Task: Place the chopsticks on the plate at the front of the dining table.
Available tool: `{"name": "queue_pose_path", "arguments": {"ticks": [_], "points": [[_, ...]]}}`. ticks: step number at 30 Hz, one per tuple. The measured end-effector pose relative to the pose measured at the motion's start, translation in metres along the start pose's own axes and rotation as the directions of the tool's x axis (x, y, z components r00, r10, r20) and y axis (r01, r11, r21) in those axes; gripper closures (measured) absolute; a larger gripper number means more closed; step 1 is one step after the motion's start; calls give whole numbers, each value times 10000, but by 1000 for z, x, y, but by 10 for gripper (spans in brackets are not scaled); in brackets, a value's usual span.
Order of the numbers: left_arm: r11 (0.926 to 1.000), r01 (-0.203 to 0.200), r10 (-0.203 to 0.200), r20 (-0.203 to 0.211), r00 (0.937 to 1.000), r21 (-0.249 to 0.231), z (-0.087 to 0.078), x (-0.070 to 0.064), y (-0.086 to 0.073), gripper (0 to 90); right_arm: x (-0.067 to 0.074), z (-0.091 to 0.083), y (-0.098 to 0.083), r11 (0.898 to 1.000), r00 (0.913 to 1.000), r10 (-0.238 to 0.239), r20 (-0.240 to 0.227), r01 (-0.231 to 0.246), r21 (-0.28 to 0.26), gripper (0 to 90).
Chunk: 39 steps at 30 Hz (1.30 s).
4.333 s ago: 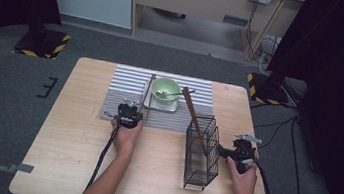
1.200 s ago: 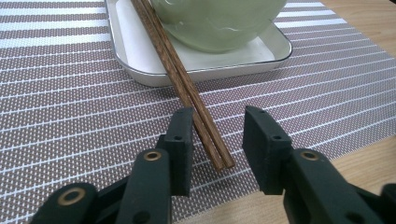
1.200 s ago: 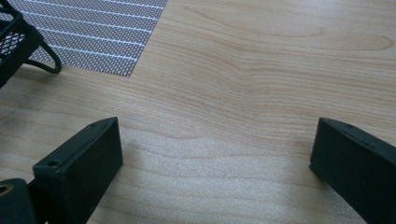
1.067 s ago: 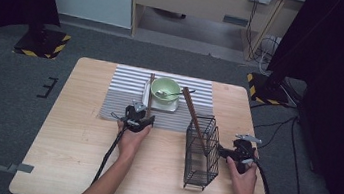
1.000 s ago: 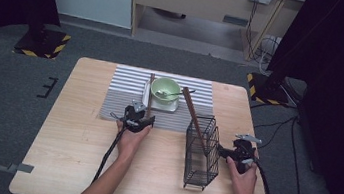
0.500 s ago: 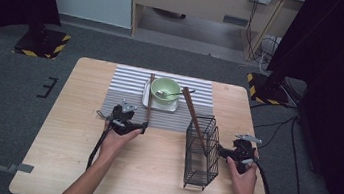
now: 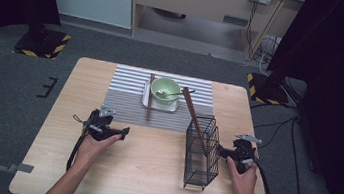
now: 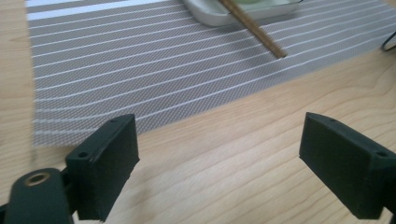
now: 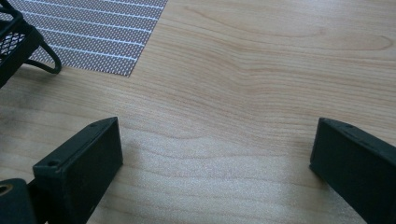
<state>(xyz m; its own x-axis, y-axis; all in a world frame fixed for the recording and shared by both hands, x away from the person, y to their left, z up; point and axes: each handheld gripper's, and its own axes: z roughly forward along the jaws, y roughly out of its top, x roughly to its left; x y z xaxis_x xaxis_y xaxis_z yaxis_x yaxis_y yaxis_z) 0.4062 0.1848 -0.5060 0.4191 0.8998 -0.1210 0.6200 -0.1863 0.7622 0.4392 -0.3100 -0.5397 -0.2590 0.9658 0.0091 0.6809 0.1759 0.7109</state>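
Observation:
My left gripper (image 7: 111,128) rests open on the bare wood just in front of the striped placemat (image 7: 124,96), and nothing lies between its jaws (image 8: 219,128). One brown chopstick (image 7: 149,96) lies on the placemat beside a white square plate (image 7: 158,106); its tip (image 8: 254,30) shows ahead of the left gripper. The plate carries a green bowl (image 7: 165,87) with a spoon (image 7: 180,93). A second chopstick (image 7: 193,112) stands leaning in a black wire basket (image 7: 201,154). My right gripper (image 7: 229,153) sits open to the right of the basket, over bare wood (image 9: 218,128).
The basket's corner and foot (image 9: 21,44) lie at the left of the right gripper view, with the placemat's corner (image 9: 93,23) behind. The wooden table (image 7: 144,179) has bare room along its near side. The floor around it is grey, with dark curtains at both sides.
My left gripper has moved left and back toward the table's near side, away from the chopstick on the placemat. The right gripper has stayed in place.

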Motion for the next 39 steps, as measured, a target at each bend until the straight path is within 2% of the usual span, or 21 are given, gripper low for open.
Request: {"name": "queue_pose_path", "arguments": {"ticks": [4,10,14,18,20,24,26,29,31,33,37,39], "points": [[10000,63,-63,36,10000,33,-5,5,-8,103,0,0,0,10000,10000,3,-1,-3,0,23],[9993,103,-102,-27,9999,356,-14,14,-20,89,0,0,0,10000,10000,3,0,-3,0,23],[9985,-79,92,-245,9997,534,-22,23,-25,76,0,0,0,10000,10000,2,0,-2,0,23],[9968,-35,71,-447,9990,793,-27,33,-33,67,0,0,0,10000,10000,5,-1,-5,1,23],[9957,-137,193,-603,9980,919,-30,37,-38,67,0,0,0,10000,10000,2,0,-2,-1,23],[9947,30,55,-828,9965,1023,-30,46,-49,65,0,0,0,10000,10000,0,0,0,-2,23],[9965,-28,106,-931,9956,834,-31,50,-53,63,0,0,0,10000,10000,9,9,-9,-3,23],[9962,-352,447,-1194,9918,802,-31,53,-56,63,0,0,0,10000,10000,13,12,-13,-2,22],[9958,-374,478,-1265,9908,832,-31,54,-56,60,1,0,0,10000,10000,-14,-20,14,9,22],[9965,-227,341,-1431,9891,807,-31,57,-56,59,1,0,0,10000,10000,-43,-27,43,0,22],[9967,417,-261,-2131,9767,690,-30,60,-54,57,2,-1,-1,10000,9999,-97,-60,98,3,21],[9965,509,-349,-2228,9742,665,-29,60,-54,57,2,-1,-1,10000,9999,-91,-73,91,-2,14]]}}
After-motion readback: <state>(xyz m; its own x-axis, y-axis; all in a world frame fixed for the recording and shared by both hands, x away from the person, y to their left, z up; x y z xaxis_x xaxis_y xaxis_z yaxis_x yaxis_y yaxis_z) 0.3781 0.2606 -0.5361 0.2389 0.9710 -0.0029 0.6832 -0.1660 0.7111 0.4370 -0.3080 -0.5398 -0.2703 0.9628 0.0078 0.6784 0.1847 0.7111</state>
